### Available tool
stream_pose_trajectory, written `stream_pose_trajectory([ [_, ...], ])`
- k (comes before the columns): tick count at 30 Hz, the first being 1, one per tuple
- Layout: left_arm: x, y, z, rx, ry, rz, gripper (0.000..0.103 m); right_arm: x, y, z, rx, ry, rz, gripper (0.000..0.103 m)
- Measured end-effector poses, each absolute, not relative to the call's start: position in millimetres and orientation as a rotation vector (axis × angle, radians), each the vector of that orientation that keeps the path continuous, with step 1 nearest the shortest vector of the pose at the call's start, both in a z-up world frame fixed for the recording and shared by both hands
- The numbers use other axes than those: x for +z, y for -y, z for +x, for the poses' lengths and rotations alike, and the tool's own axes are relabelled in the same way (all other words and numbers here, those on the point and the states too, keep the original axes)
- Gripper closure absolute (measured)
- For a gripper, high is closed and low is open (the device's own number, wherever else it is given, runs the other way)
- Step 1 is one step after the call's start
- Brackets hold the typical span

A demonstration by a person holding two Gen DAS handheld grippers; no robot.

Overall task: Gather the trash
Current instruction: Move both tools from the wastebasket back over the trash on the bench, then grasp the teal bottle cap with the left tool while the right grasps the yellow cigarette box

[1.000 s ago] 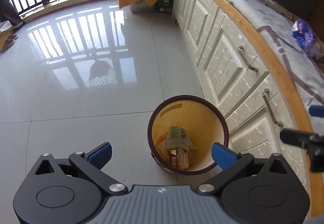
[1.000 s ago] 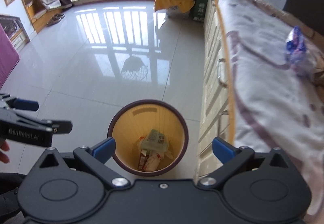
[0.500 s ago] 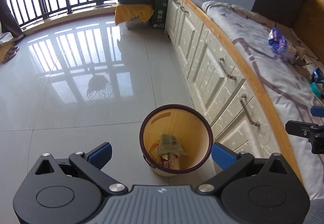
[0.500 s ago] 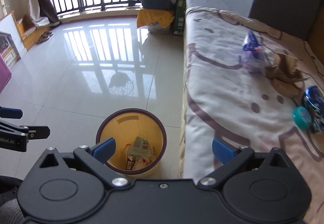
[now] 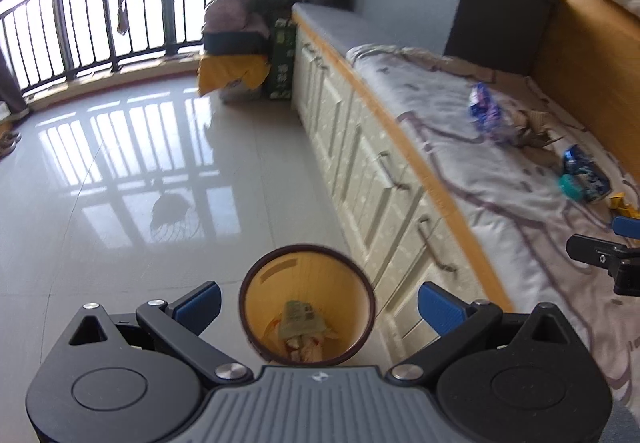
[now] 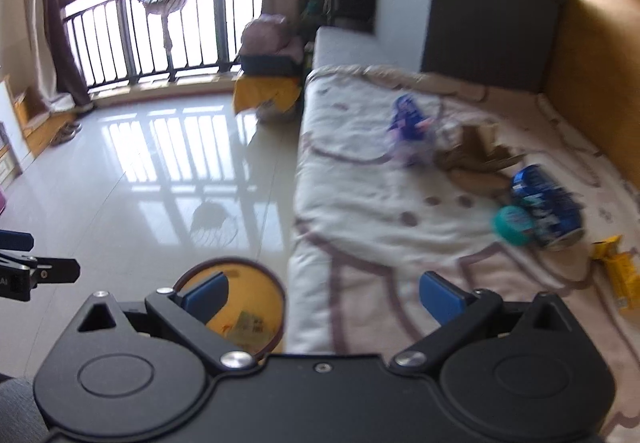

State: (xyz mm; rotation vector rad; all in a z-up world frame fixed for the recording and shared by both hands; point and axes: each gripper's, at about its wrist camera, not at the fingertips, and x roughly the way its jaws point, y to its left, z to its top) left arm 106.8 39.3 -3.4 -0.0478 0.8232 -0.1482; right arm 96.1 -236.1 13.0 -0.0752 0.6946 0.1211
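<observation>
A round yellow bin with a dark rim stands on the floor beside the bench; crumpled wrappers lie in it. My left gripper hangs open above it, holding nothing. My right gripper is open too, over the bench's front edge, with the bin at its lower left. On the patterned blanket lie a purple-blue wrapper, torn brown cardboard, a crushed blue can, a teal lid and a yellow wrapper.
Cream drawers with metal handles run under the bench's wooden edge. Glossy tiled floor stretches to a railed balcony window. A yellow-draped stack sits at the far corner, and a dark cabinet stands behind the bench.
Both views have tilted up and pulled back, so the bin sits lower in frame. The right gripper has swung right toward the bench, bringing the can, lid and yellow wrapper into view.
</observation>
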Motion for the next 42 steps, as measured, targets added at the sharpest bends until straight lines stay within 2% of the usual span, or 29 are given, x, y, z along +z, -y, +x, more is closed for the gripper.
stream_pose_trajectory([
  [20, 15.9, 107.3, 106.3, -0.505, -0.613, 0.049, 0.000, 30.4, 400.0, 39.2, -0.150, -0.466, -0.015, 0.000],
  [34, -4.1, 225.2, 151.0, -0.775, -0.493, 0.143, 0.000, -14.4, 500.9, 52.3, -0.330, -0.516, 0.001, 0.000],
  [42, -28.8, 268.1, 182.2, -0.867, -0.494, 0.203, 0.018, -42.9, 536.2, 77.3, -0.280, -0.573, 0.004, 0.000],
])
